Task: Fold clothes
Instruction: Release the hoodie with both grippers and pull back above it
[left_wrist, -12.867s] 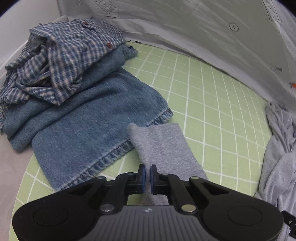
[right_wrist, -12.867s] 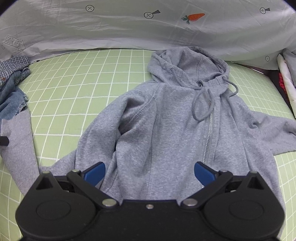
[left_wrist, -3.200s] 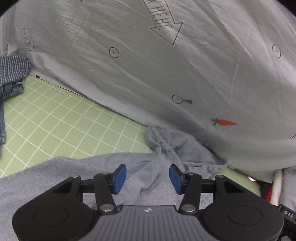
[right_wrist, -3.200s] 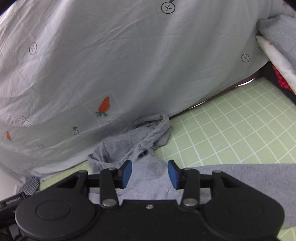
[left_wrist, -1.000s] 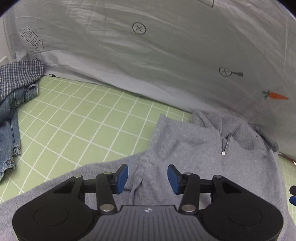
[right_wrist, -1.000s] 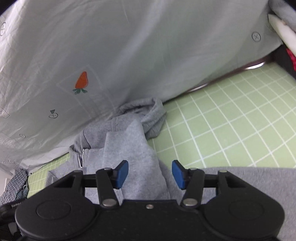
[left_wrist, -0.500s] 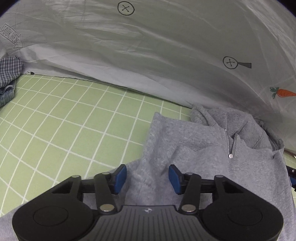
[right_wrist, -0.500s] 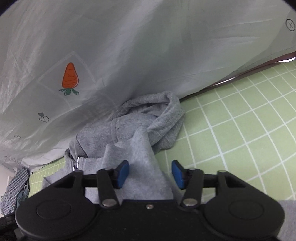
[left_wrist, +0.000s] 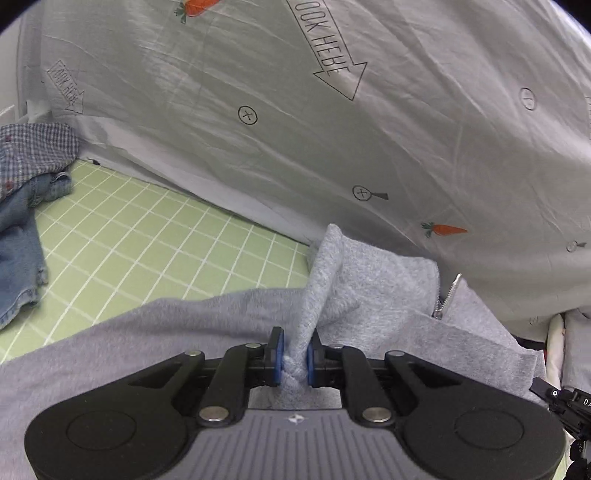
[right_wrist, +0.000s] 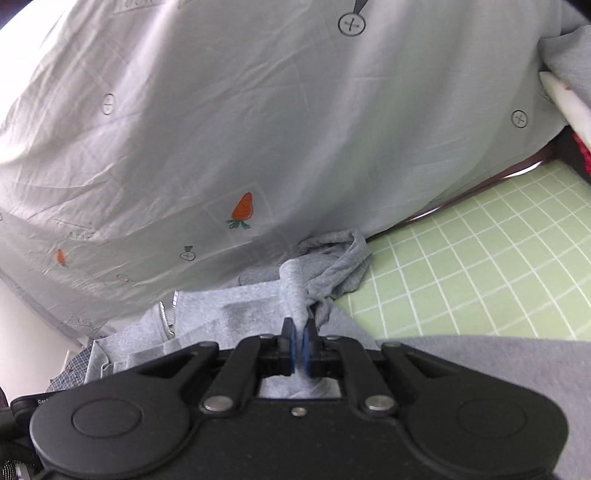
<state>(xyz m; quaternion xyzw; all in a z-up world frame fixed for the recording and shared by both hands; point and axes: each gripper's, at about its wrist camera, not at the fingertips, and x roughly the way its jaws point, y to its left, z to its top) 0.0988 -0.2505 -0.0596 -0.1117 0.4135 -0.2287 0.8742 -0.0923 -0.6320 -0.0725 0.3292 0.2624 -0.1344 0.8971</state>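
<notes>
A grey zip hoodie (left_wrist: 376, 291) lies on the green grid mat (left_wrist: 155, 236). My left gripper (left_wrist: 294, 357) is shut on a bunched fold of the hoodie near its left shoulder, and the pinched cloth rises from the jaws. The metal zipper pull (left_wrist: 439, 314) hangs to the right. In the right wrist view my right gripper (right_wrist: 299, 344) is shut on a fold of the same hoodie (right_wrist: 236, 310), with the hood (right_wrist: 340, 258) crumpled just beyond the jaws and the zipper (right_wrist: 166, 314) to the left.
A grey printed sheet (left_wrist: 332, 129) hangs behind the mat (right_wrist: 480, 277) in both views (right_wrist: 221, 147). Blue jeans (left_wrist: 18, 236) and a checked shirt (left_wrist: 33, 151) lie at the far left. More folded cloth (right_wrist: 569, 74) sits at the right edge.
Both grippers were open over the hoodie's shoulders half a second ago. Now both have shut on folds of its cloth and lifted them a little.
</notes>
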